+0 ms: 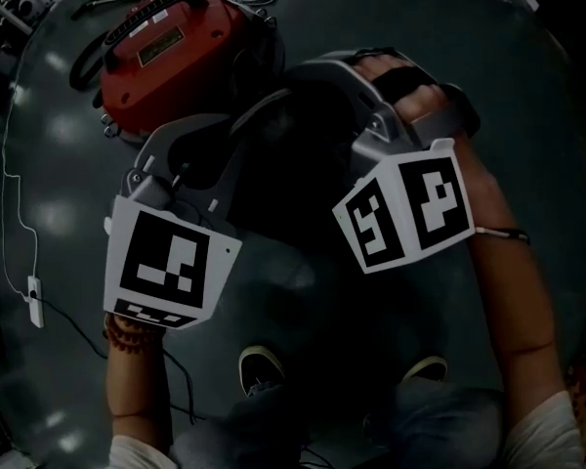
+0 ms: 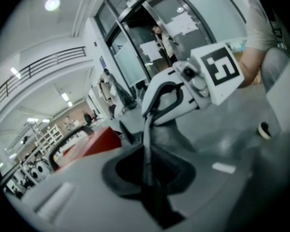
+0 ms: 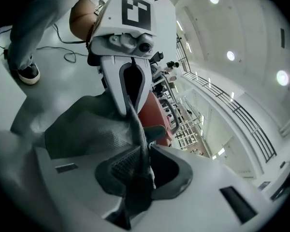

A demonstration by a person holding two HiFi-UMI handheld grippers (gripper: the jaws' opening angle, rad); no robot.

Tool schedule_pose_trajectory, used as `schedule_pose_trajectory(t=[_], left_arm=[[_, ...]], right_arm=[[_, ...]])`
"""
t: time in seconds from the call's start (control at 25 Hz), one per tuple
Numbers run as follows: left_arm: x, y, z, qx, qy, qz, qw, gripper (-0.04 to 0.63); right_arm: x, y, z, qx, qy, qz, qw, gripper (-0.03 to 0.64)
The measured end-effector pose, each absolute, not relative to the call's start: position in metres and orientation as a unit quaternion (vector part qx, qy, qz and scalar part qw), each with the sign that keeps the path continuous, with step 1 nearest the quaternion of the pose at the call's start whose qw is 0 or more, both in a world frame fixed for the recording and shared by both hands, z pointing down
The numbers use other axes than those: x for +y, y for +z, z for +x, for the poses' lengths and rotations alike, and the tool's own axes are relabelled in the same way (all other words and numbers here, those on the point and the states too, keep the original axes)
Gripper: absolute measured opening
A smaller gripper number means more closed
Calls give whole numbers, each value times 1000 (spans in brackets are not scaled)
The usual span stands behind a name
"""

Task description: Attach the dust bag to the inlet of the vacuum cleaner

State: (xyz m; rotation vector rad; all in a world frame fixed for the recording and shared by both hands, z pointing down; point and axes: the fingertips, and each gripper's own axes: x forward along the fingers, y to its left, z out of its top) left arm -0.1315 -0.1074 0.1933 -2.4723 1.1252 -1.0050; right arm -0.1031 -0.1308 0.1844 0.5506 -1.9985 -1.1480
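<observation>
The left gripper (image 2: pixel 148 170) was clenched on a thin fold of the bag (image 2: pixel 170 135), its jaws nearly together with the grey cloth running straight up between them. The right gripper (image 3: pixel 139 170) gripped the same bag (image 3: pixel 82 124) from the opposite side, with a dark, mesh-textured fold pinched between its jaws. The two grippers faced each other, each showing in the other's view, and the single bag hung slack between them, held above the floor (image 1: pixel 527 76).

In the head view two marker cubes showed, one on each gripper: the left cube (image 1: pixel 166 262) and the right cube (image 1: pixel 405 213), well apart, with the dark bag (image 1: pixel 293 179) between and beyond them. One hand (image 1: pixel 415 96) was wrapped round the right gripper's handle.

One red vacuum (image 1: pixel 176 52) stood on the floor just past the left gripper, near the bag. The picture was too dark to tell whether the bag touched it. Two shoes (image 1: pixel 261 367) stood below the grippers, and one white cable (image 1: pixel 20 218) ran along the floor at the far left.
</observation>
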Motion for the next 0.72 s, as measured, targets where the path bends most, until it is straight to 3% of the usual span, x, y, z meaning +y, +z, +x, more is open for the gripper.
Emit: schedule_pose_trajectory(t=[0.28, 0.72], left_arm=[[-123, 178, -119, 390, -370, -822, 190, 52], [-119, 191, -136, 405, -342, -837, 139, 55]], right_arm=[[-136, 195, -88, -828, -365, 235, 355, 58], [-142, 187, -110, -772, -459, 229, 376, 58]])
